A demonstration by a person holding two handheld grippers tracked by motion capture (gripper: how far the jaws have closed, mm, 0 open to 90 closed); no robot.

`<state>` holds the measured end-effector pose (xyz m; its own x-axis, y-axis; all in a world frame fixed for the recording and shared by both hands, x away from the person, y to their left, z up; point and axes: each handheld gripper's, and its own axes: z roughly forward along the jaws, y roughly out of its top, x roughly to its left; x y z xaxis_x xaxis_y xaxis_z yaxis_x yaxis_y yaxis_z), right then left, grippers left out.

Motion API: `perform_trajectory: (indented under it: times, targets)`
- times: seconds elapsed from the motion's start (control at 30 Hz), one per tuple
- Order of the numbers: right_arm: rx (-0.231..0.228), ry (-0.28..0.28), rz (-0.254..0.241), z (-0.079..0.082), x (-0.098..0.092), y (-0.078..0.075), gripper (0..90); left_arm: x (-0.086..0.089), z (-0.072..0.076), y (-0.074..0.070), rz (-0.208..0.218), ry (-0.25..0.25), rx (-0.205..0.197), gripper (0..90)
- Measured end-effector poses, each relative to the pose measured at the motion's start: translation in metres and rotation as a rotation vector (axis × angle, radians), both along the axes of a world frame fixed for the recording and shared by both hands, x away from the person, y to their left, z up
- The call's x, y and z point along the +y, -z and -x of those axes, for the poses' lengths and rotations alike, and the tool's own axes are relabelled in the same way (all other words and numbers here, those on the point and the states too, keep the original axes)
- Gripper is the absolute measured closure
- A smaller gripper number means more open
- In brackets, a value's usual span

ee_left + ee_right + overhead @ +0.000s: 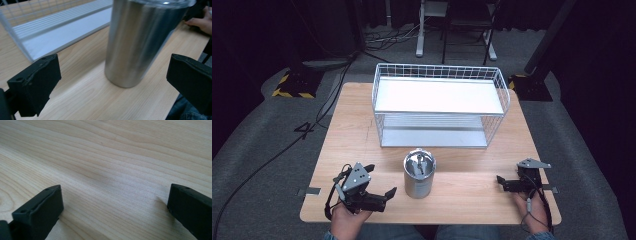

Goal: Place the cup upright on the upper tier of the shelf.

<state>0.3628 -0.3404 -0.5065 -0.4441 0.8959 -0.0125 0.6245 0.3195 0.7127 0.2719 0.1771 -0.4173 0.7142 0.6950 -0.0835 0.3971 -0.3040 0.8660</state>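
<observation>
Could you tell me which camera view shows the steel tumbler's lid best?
The high view: it looks down on the tumbler and its whole lid. The left gripper view shows the tumbler's side wall, with the lid's edge cropped. The right gripper view shows bare table.

the left gripper (379, 195) rests low at the table's near edge, jaws spread wide, held from below. the right gripper (507, 184) sits likewise, jaws wide apart.

bare table (462, 197) around steel tumbler (419, 175), wire rack (439, 107) blocking behind
</observation>
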Motion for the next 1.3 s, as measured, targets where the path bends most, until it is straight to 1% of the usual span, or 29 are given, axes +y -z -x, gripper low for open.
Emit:
perform_trajectory:
  times: [0.03,0.07,0.1,0.17,0.2,0.23,0.27,0.33,0.43,0.5,0.73,0.83,0.93,0.97,1.03,1.2,1.3]
  targets:
    - [0.000,0.000,0.000,0.000,0.000,0.000,0.4,-0.004,0.001,-0.001,0.009,0.017,-0.001,0.0]
    - [0.000,0.000,0.000,0.000,0.000,0.000,0.4,-0.004,0.001,-0.001,0.009,0.017,-0.001,0.0]
    - [0.000,0.000,0.000,0.000,0.000,0.000,0.4,-0.010,0.000,-0.001,0.015,0.048,-0.010,0.0]
    - [0.000,0.000,0.000,0.000,0.000,0.000,0.4,-0.015,-0.002,0.001,0.040,0.091,-0.016,0.0]
    - [-0.001,0.000,0.000,0.000,0.000,0.000,0.4,-0.015,-0.002,0.001,0.040,0.091,-0.016,0.0]
    - [-0.001,0.000,0.000,0.000,0.000,0.000,0.4,-0.018,-0.005,0.004,0.072,0.113,-0.008,0.0]
    - [0.000,0.000,0.000,0.000,0.000,0.000,0.4,-0.020,-0.007,0.007,0.087,0.124,-0.006,0.0]
    - [-0.001,0.000,0.000,0.000,0.000,0.000,0.4,-0.024,-0.010,0.010,0.100,0.137,-0.004,0.0]
    - [-0.001,0.000,0.000,0.000,0.000,0.000,0.4,-0.029,-0.013,0.013,0.108,0.154,-0.014,0.0]
    - [0.000,0.000,0.000,0.000,0.000,0.000,0.4,-0.034,-0.016,0.015,0.110,0.153,-0.028,0.0]
    - [0.000,0.000,0.000,0.000,0.000,0.000,0.4,-0.050,-0.024,0.023,0.129,0.139,-0.056,0.0]
    - [0.000,0.000,0.000,0.000,0.000,0.000,0.5,-0.054,-0.026,0.024,0.126,0.133,-0.060,0.0]
    - [0.000,0.000,0.000,0.000,0.000,0.000,0.4,-0.061,-0.030,0.027,0.121,0.130,-0.074,0.0]
    - [0.000,0.000,0.000,0.000,0.000,0.000,0.4,-0.062,-0.031,0.028,0.126,0.124,-0.079,0.0]
    - [0.000,0.000,0.000,0.000,0.000,0.000,0.4,-0.065,-0.034,0.031,0.128,0.117,-0.077,0.0]
    - [0.000,0.000,0.000,0.000,0.000,0.000,0.5,-0.070,-0.041,0.038,0.145,0.112,-0.057,0.0]
    - [0.000,0.000,0.000,0.000,0.000,0.000,0.4,-0.074,-0.044,0.041,0.138,0.118,-0.074,0.0]
